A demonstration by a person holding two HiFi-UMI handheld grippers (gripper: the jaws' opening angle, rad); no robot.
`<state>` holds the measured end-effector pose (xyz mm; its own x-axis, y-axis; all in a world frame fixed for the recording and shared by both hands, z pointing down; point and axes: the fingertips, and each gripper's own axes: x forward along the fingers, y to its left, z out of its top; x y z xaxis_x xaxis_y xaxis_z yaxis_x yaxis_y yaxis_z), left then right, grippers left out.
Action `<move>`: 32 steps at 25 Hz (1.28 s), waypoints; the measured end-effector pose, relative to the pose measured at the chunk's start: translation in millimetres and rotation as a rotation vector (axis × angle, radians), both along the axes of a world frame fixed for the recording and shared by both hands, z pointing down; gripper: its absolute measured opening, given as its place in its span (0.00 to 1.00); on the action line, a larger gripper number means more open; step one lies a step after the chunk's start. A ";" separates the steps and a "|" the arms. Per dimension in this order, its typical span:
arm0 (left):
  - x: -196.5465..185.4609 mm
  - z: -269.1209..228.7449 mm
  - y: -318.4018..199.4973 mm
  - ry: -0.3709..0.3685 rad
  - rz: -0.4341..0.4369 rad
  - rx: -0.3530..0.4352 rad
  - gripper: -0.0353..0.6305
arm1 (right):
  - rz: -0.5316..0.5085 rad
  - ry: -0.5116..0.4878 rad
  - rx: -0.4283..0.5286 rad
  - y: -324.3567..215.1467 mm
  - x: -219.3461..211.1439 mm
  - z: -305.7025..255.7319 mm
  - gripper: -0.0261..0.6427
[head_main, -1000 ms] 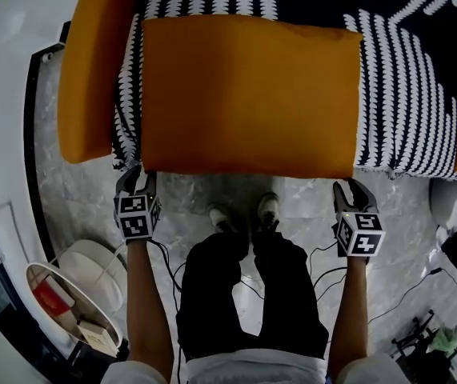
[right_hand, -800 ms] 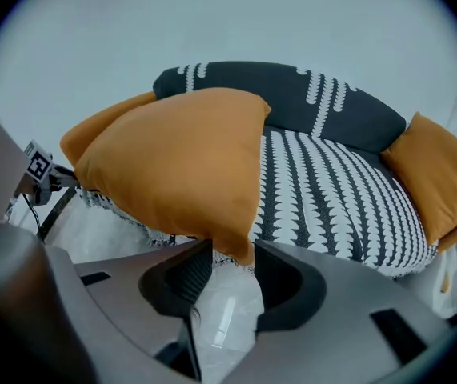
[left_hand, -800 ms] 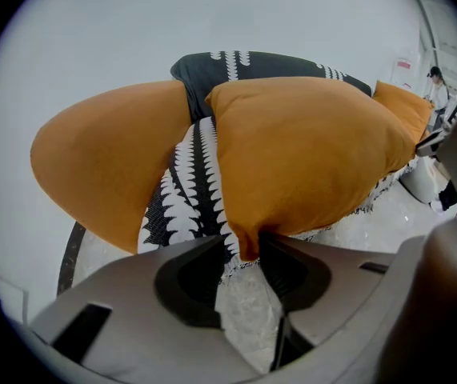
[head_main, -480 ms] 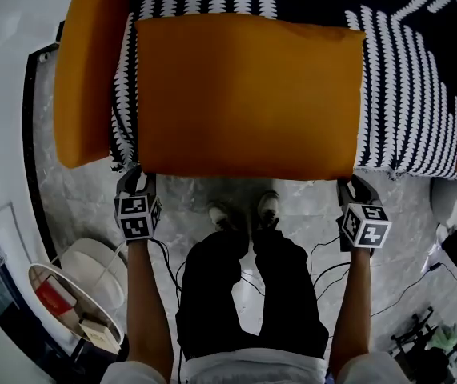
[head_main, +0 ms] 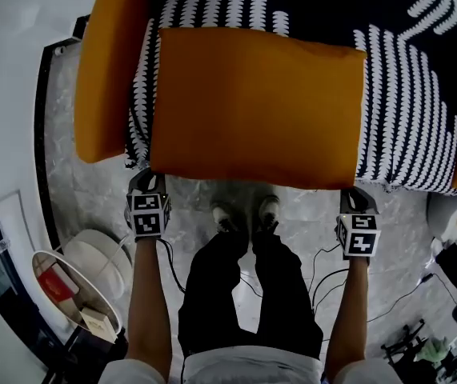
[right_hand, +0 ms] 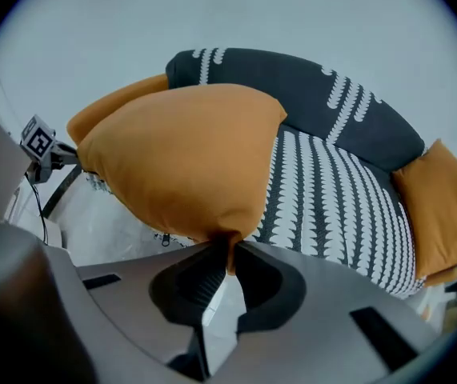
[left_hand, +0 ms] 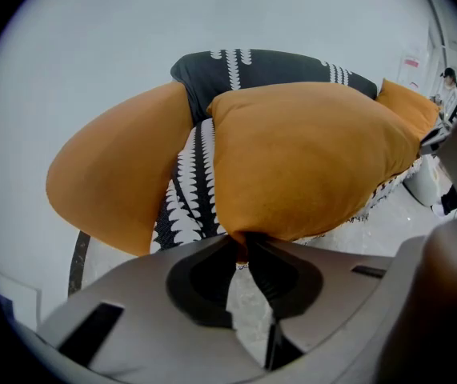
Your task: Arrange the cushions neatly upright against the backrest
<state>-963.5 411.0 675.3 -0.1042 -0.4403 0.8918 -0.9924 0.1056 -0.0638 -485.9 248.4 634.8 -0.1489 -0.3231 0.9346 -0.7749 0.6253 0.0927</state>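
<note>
A big orange cushion (head_main: 252, 106) lies flat on the black-and-white patterned sofa (head_main: 408, 110), its near edge hanging over the seat front. My left gripper (head_main: 144, 181) is at its near left corner and my right gripper (head_main: 354, 194) at its near right corner. Both pairs of jaws are closing, and each pinches a corner of the cushion's fabric (left_hand: 308, 158) (right_hand: 188, 158) between its pads. A second orange cushion (head_main: 108, 62) leans at the sofa's left end. A third orange cushion (right_hand: 444, 206) sits at the right end.
The person's feet (head_main: 248, 210) stand on the marble floor just in front of the sofa. A round white side table (head_main: 84, 278) with small items is at the lower left. Cables (head_main: 324, 254) trail on the floor to the right. A white wall is behind the sofa.
Both grippers went from wide open beside the cushion's near corners to closed on them. The right gripper moved slightly inward under the corner.
</note>
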 end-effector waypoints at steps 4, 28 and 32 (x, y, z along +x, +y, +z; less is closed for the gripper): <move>-8.4 -26.4 -6.2 -0.029 0.007 -0.015 0.16 | -0.020 -0.011 0.002 -7.9 -9.2 -22.8 0.10; -20.0 -123.9 -55.8 -0.004 -0.183 0.008 0.15 | -0.067 -0.044 -0.049 -80.1 -29.8 -114.2 0.10; -22.3 -141.1 -77.0 0.015 -0.166 0.011 0.15 | -0.043 -0.031 -0.028 -99.8 -34.1 -128.3 0.09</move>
<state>-985.7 334.0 534.2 -0.1627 -0.4276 0.8892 -0.9621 0.2685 -0.0470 -519.9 148.6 506.5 -0.1916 -0.2897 0.9377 -0.7493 0.6603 0.0509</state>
